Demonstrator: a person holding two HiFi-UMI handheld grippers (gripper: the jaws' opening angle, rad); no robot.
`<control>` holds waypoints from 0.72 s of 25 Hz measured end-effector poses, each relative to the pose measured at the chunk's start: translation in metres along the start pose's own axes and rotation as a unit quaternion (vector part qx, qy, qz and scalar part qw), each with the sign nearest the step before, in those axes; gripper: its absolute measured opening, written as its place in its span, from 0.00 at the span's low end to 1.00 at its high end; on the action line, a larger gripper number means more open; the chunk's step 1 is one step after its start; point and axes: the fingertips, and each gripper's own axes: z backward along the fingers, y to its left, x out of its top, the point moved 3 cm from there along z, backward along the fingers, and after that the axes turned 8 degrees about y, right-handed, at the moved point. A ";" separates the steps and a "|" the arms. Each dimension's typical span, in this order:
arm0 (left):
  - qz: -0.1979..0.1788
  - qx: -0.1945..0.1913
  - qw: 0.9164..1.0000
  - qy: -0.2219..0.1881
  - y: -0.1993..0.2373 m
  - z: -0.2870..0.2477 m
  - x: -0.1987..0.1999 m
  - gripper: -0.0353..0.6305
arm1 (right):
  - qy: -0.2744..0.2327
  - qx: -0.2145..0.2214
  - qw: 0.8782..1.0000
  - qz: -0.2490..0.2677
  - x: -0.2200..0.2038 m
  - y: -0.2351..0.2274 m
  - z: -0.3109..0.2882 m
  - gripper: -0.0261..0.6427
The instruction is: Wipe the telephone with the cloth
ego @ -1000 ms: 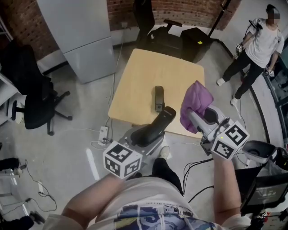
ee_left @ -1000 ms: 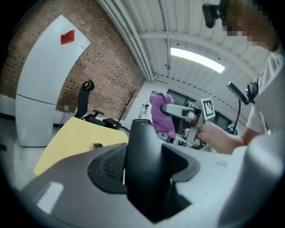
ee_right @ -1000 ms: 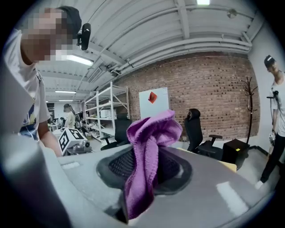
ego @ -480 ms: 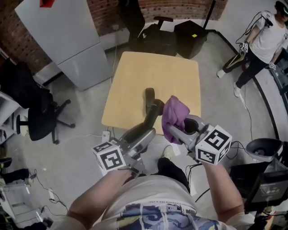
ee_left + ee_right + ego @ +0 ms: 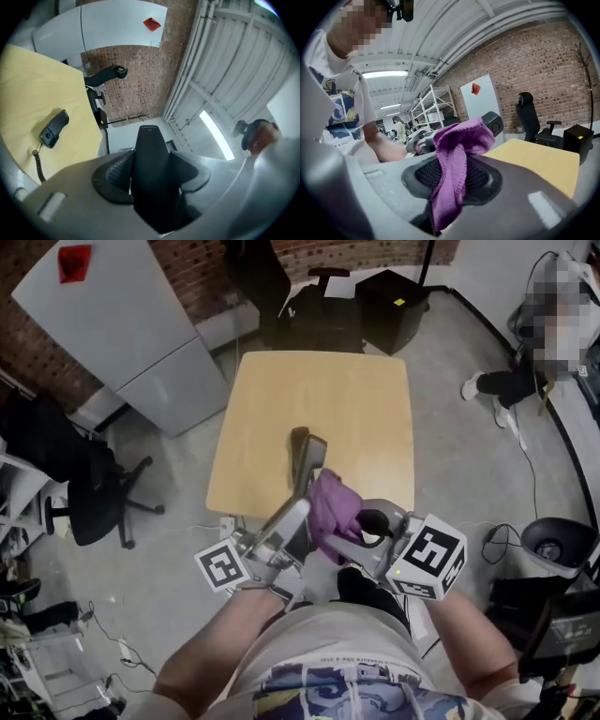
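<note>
The black handset (image 5: 150,154) is clamped between the jaws of the left gripper (image 5: 292,521) and is held up above the near edge of the table (image 5: 319,381). The purple cloth (image 5: 330,512) is pinched in the closed jaws of the right gripper (image 5: 361,531), also above the table's near edge, and is seemingly pressed against the handset's side, though the contact cannot be clearly made out. A corded black telephone part (image 5: 54,129) is seen lying flat on the table, near its middle.
</note>
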 end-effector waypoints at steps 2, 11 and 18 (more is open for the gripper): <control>0.010 -0.013 1.000 -0.007 -0.002 -0.004 0.002 0.43 | 0.005 0.017 1.000 0.006 -0.003 0.005 0.002 0.20; 0.033 -0.043 0.998 -0.036 -0.003 -0.022 0.012 0.43 | 0.029 0.058 0.997 0.037 -0.011 0.002 0.021 0.20; 0.035 -0.040 0.998 -0.039 -0.003 -0.042 0.007 0.43 | -0.010 -0.001 1.000 0.007 0.006 -0.067 0.041 0.20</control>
